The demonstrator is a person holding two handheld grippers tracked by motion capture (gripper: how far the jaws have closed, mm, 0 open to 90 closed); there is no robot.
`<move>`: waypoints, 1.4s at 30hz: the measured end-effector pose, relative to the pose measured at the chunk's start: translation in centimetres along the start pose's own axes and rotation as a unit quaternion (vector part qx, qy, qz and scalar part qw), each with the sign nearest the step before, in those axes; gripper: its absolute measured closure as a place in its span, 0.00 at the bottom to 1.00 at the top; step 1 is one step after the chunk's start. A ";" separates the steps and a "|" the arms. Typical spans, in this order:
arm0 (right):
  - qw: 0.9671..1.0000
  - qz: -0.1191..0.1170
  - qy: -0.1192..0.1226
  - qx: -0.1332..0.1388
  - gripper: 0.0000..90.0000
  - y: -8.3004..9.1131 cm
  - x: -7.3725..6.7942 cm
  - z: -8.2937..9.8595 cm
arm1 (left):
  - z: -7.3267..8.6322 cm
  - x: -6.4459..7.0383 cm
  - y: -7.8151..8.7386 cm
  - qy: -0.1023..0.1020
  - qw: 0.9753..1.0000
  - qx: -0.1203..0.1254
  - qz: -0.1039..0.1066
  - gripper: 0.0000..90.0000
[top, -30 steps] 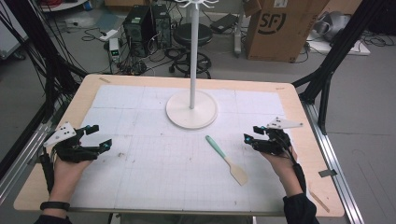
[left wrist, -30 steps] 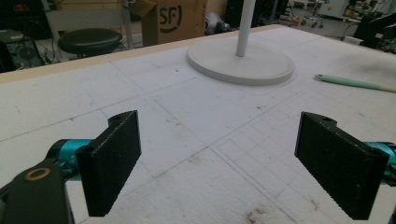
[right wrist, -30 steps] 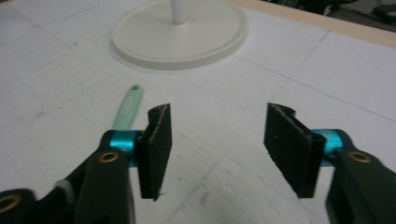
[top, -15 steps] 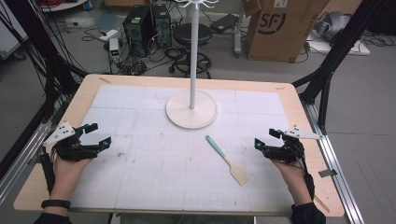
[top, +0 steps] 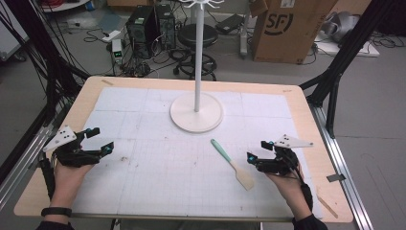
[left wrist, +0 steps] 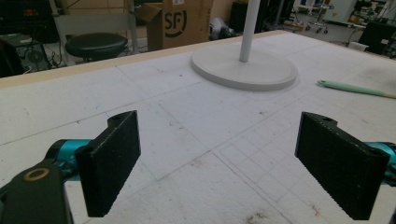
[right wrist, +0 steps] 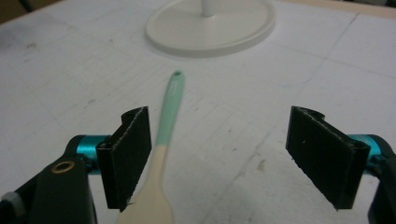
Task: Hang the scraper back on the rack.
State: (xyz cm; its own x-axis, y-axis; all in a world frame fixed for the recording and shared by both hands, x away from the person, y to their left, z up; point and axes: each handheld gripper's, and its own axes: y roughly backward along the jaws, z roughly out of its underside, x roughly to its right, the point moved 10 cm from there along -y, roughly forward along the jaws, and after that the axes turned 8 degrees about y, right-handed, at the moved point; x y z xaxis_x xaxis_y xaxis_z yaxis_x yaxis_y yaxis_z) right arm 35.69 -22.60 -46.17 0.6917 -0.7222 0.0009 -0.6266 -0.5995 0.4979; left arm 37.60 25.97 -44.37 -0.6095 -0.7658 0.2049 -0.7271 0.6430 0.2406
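Since half a second ago the right gripper point(top: 256, 152) has slid in toward the spatula point(top: 233, 164), while the left gripper point(top: 99, 140) has kept its place at the far left of the surface point(top: 143, 100).

Taking the white stand base point(top: 197, 111) as the landmark: the spatula lies flat on the surface just in front of it and a little to the right. Its mint-green handle end points toward the base and its pale wooden blade lies nearer the person.

The right gripper sits just beyond the blade, on the side away from the base's centre line, with its jaws spread wide and empty. In the right gripper view the spatula point(right wrist: 161, 150) runs up just inside that view's left-hand jaw, close beside it, with the rest of the gap bare; whether it touches that jaw I cannot tell.

The left gripper, well away from the base and the spatula, also has its jaws wide apart with nothing between them.
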 end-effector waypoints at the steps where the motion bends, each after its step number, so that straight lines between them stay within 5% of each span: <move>1: 1.000 0.000 0.002 -0.005 0.27 -0.2 -0.3 0.1 | 0.0 0.0 0.0 0.001 1.000 0.000 0.000 0.16; 10: 0.999 -0.017 0.006 -0.046 0.44 -2.8 -3.4 0.8 | 0.2 0.0 0.0 0.002 1.000 -0.002 0.001 0.16; 25: 0.992 0.006 0.031 -0.125 0.74 -5.6 -5.0 2.7 | 0.3 0.0 0.0 0.001 1.000 -0.007 0.000 0.16; 42: 0.992 0.020 0.002 -0.122 0.90 -5.4 -4.7 2.8 | 0.4 0.0 -0.1 0.002 1.000 -0.009 0.000 0.17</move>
State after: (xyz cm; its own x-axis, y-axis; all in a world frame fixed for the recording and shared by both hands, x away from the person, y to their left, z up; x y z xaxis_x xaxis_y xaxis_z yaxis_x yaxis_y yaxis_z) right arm 34.82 -16.95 -51.33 0.6699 -0.7419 0.0287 -0.5482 -0.4682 0.6930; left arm 37.52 25.93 -44.81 -0.6079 -0.7660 0.2091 -0.7212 0.6428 0.2582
